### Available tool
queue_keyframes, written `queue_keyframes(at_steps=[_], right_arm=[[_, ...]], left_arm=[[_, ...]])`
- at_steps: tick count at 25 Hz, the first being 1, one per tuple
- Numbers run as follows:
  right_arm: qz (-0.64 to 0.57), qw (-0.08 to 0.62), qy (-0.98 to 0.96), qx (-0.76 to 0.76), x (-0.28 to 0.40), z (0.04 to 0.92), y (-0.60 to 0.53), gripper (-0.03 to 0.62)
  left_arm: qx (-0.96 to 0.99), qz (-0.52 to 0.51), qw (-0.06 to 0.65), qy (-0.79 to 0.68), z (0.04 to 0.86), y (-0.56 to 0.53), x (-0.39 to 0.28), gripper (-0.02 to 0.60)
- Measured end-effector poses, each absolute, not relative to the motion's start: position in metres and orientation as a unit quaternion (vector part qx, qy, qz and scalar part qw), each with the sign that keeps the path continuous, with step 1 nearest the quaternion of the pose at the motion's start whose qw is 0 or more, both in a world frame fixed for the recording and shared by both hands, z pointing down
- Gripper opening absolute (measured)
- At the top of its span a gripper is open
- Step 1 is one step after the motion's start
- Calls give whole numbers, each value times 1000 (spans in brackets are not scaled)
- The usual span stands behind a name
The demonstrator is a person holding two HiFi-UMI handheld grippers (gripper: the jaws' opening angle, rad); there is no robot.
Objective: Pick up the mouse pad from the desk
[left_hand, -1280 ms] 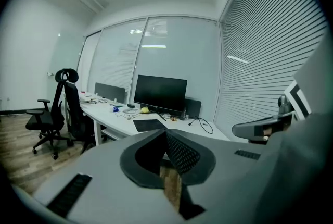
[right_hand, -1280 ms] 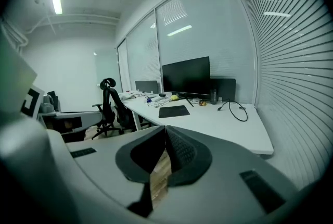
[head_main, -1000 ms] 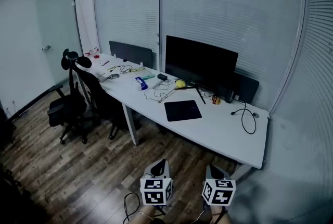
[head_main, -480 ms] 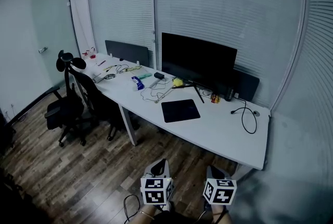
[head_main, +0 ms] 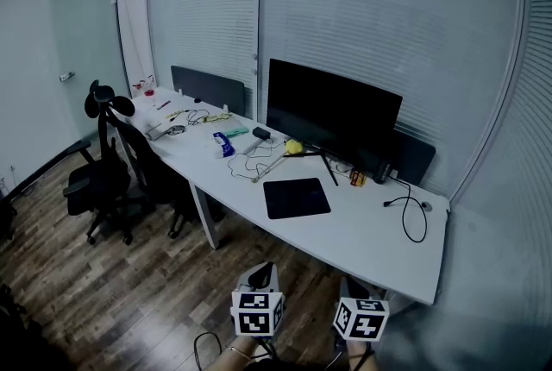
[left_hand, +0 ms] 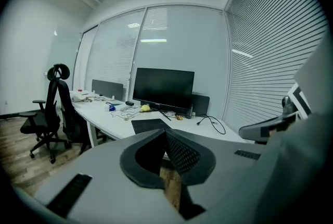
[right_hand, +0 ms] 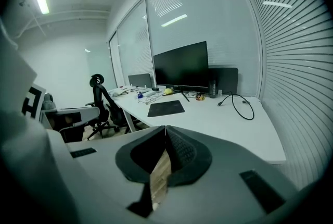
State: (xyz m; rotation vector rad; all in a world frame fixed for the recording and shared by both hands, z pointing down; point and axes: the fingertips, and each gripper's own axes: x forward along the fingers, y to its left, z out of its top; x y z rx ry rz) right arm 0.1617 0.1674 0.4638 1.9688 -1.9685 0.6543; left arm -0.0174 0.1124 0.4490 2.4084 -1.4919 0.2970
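Presently, I find both tools well short of the work. My left gripper [head_main: 262,271] and right gripper [head_main: 354,281] hang low over the wood floor [head_main: 129,292], side by side. Each has its jaws pressed together with nothing between them, and both gripper views confirm this. The mouse pad [head_main: 296,198] lies flat on the white desk [head_main: 366,235], close to the near edge and in front of the monitor [head_main: 332,114]. It is apart from the tangle of wires [head_main: 248,162] on its left and the black cable [head_main: 412,214] on its right. Nothing rests on it.

Assessment: the step in hand is the approach, and no pick has begun.

Recommendations: I should bring the grippers up to the near edge of the desk and part the working gripper's jaws before arrival, not at the pad. A thin, flat pad offers no side to pinch, so I judge the sound method is to take its near edge or corner, one jaw under and one above. Drawing the pad slightly past the desk edge first may help. The other gripper can steady it.

Risk: a limp pad may droop or slip from a shallow bite, so I should take a deep one.
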Motion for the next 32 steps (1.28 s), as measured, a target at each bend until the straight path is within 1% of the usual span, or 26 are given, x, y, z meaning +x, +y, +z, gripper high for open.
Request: queue_keyframes(at_steps=[9, 32], right_arm=[[227, 137, -671, 693, 178, 458, 121, 33], [209, 155, -675, 690, 146, 460, -1, 34]], left_arm=[[844, 104, 137, -507, 444, 64, -2, 17], [837, 104, 148, -516, 461, -56, -40, 17]])
